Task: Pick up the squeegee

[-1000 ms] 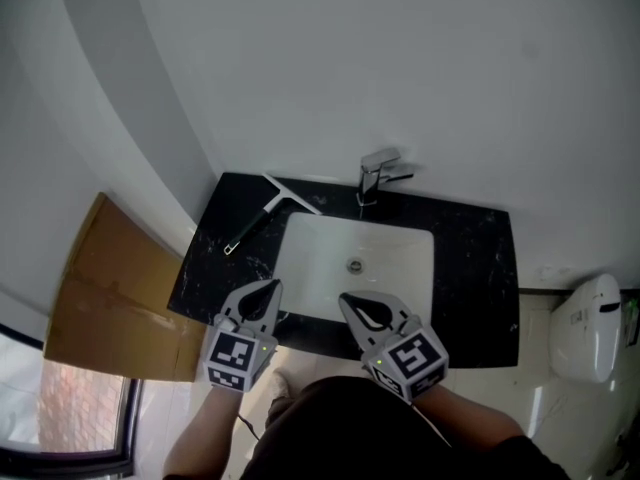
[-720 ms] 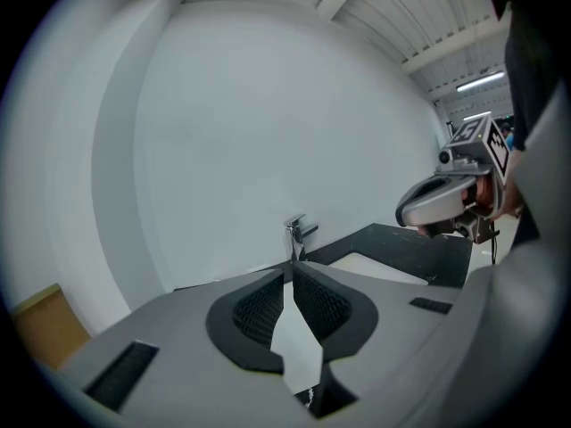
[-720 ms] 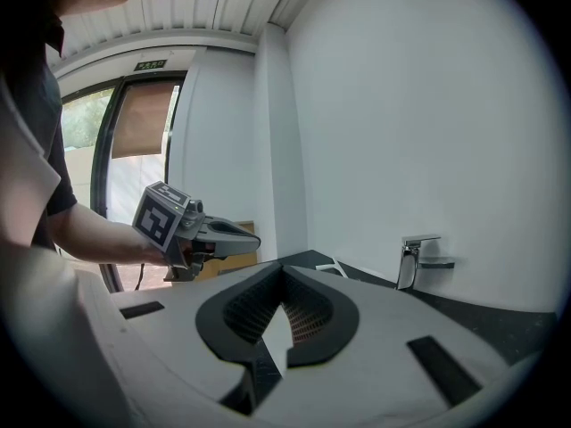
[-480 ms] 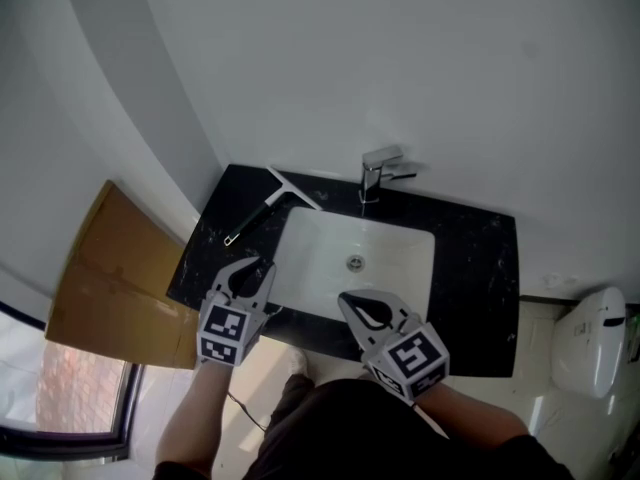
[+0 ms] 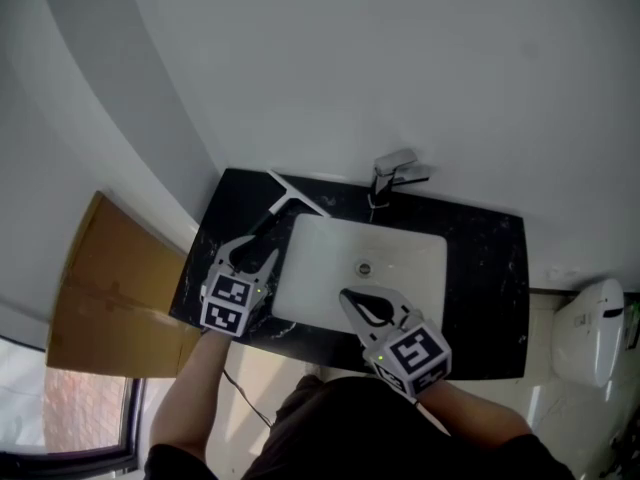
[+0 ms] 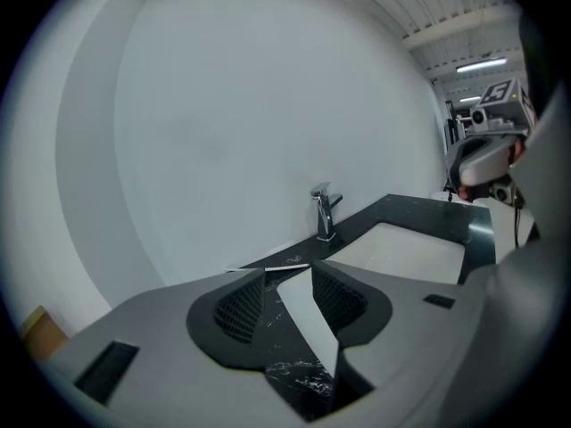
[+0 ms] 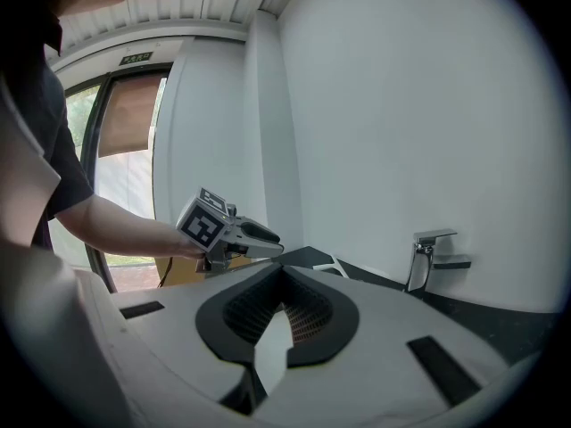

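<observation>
While left tongs (image 5: 258, 244) just opening, empty, near squeegee (image 5: 290, 196) on counter (image 5: 480, 268), right tongs (image 5: 348, 298) together at sink (image 5: 400, 268) rim

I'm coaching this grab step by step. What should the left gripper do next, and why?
Probably ease the left gripper forward and down over the squeegee handle. Its jaws have just been opening and stand apart with only the black counter showing between them. The handle seems to lie just ahead of the tips, not yet gripped.

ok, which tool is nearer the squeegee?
The left tool, over the counter by the squeegee handle, jaws just opening, nothing between them; the right tool hangs shut at the basin's front edge.
</observation>
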Tool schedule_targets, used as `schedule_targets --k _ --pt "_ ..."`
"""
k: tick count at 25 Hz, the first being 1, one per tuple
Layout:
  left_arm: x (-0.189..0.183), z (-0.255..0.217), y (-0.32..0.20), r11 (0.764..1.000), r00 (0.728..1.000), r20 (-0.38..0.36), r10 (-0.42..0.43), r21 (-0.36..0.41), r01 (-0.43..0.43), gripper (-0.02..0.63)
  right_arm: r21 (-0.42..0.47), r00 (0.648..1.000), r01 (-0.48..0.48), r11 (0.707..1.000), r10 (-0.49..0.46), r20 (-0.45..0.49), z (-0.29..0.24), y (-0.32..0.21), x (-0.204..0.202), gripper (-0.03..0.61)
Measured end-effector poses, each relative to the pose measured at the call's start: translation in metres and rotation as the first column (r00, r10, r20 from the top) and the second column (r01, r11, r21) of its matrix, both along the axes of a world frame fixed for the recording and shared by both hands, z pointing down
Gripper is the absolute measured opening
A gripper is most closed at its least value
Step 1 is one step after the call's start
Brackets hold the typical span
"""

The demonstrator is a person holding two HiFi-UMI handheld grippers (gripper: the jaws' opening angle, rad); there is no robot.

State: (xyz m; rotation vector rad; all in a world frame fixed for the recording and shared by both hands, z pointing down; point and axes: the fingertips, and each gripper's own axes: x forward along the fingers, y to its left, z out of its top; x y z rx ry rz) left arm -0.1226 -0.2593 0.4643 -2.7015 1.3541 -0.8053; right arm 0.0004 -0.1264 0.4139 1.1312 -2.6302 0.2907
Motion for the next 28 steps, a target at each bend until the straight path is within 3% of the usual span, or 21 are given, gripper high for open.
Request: schedule_targets --k 5,12,28 --pt "-0.016 0.025 -0.046 0.999 1.000 0.004 0.005 -0.045 -0.005 0.206 -0.033 1.000 -0.024 0.999 0.023 -0.016 0.010 -0.025 -0.019 -0.006" --pt "-0.025 0.072 -0.097 0.992 1.000 0.024 0.019 -0.129 -0.015 0.215 -0.061 0.998 -0.063 0.996 0.062 -0.027 0.023 -0.054 -0.035 -0.006" --pt "-0.022 0.152 -0.157 0.962 0.998 0.067 0.012 -0.274 0.007 0.215 -0.128 0.995 -0.098 0.987 0.094 -0.034 0.051 -0.083 -0.037 -0.006"
